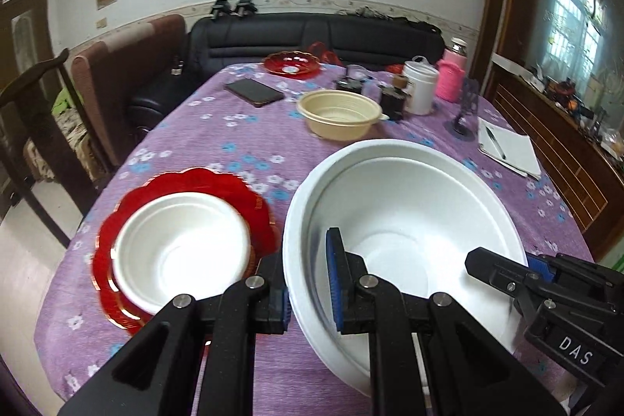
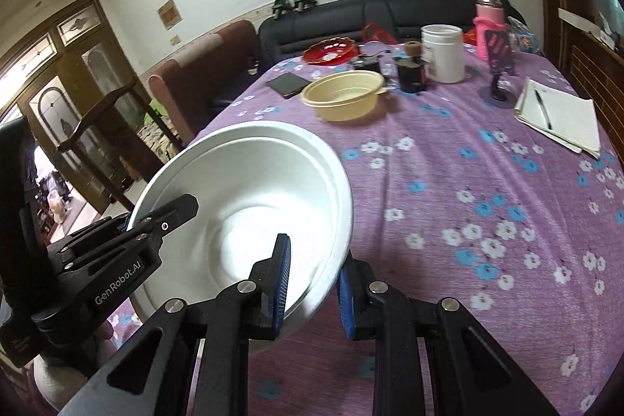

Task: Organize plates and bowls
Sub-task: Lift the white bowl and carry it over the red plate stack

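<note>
Left wrist view: both grippers [image 1: 310,279] [image 2: 314,285] clamp a tilted white foam bowl's [image 1: 409,205] rim.

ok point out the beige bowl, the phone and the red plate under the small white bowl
beige bowl [image 1: 338,117]: left wrist view, inner wall.
phone [image 1: 254,91]: left wrist view, middle of its dark screen.
red plate [image 1: 163,186]: left wrist view, scalloped far rim, behind the small white bowl [image 1: 181,246].

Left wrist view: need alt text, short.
Both hand-held grippers clamp the rim of a large white foam bowl: the left hand-held gripper on its near-left edge, the right hand-held gripper opposite. On the purple floral tablecloth, a smaller white bowl sits on a red plate.
</note>
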`<control>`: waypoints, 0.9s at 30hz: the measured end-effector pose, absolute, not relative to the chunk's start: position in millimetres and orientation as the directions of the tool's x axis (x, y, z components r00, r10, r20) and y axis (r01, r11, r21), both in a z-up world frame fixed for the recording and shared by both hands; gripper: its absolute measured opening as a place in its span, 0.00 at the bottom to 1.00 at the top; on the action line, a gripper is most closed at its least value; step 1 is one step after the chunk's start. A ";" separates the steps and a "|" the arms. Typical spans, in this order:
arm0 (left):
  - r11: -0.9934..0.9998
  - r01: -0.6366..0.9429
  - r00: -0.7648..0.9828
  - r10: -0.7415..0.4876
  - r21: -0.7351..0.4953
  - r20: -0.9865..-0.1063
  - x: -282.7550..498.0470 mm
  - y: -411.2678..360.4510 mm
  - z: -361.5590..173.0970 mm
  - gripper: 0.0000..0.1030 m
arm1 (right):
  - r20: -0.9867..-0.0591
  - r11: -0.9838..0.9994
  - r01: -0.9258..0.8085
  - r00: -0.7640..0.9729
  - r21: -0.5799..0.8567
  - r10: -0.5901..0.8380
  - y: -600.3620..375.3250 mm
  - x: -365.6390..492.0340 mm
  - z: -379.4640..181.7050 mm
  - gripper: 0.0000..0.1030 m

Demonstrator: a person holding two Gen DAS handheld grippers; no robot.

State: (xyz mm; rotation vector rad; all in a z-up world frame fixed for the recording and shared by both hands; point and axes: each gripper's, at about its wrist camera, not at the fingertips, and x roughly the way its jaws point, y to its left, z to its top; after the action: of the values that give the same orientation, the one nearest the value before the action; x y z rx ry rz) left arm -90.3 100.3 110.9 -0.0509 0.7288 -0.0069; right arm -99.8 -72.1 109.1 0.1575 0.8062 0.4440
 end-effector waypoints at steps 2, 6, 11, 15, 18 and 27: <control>0.998 -0.034 0.751 -0.008 -0.050 -0.661 -92.4 109.9 112.2 0.14 | -0.661 0.894 -0.337 0.603 0.297 0.447 -63.2 -98.2 110.8 0.24; 0.994 -0.073 0.750 0.001 -0.082 -0.661 -95.5 131.2 112.2 0.14 | -0.660 0.885 -0.367 0.593 0.287 0.460 -44.4 -95.9 113.3 0.24; 0.989 -0.124 0.739 0.039 -0.079 -0.672 -91.8 160.3 113.9 0.14 | -0.672 0.870 -0.399 0.562 0.290 0.482 -13.6 -83.4 117.9 0.24; 0.983 -0.168 0.747 0.076 -0.077 -0.660 -85.9 190.1 123.5 0.15 | -0.667 0.854 -0.433 0.549 0.290 0.505 16.3 -72.4 127.7 0.24; 0.976 -0.209 0.750 0.122 -0.059 -0.650 -79.1 210.5 127.2 0.17 | -0.672 0.846 -0.458 0.539 0.272 0.508 41.8 -63.2 131.3 0.24; 0.959 -0.278 0.700 0.169 -0.047 -0.694 -59.0 254.0 100.3 0.19 | -0.723 0.847 -0.473 0.493 0.243 0.484 95.7 -40.8 109.7 0.24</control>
State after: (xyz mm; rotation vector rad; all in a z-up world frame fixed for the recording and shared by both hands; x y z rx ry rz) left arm -59.0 254.0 100.3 -0.1526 0.7558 0.2496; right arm -40.8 95.7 109.7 0.0127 0.8817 0.5804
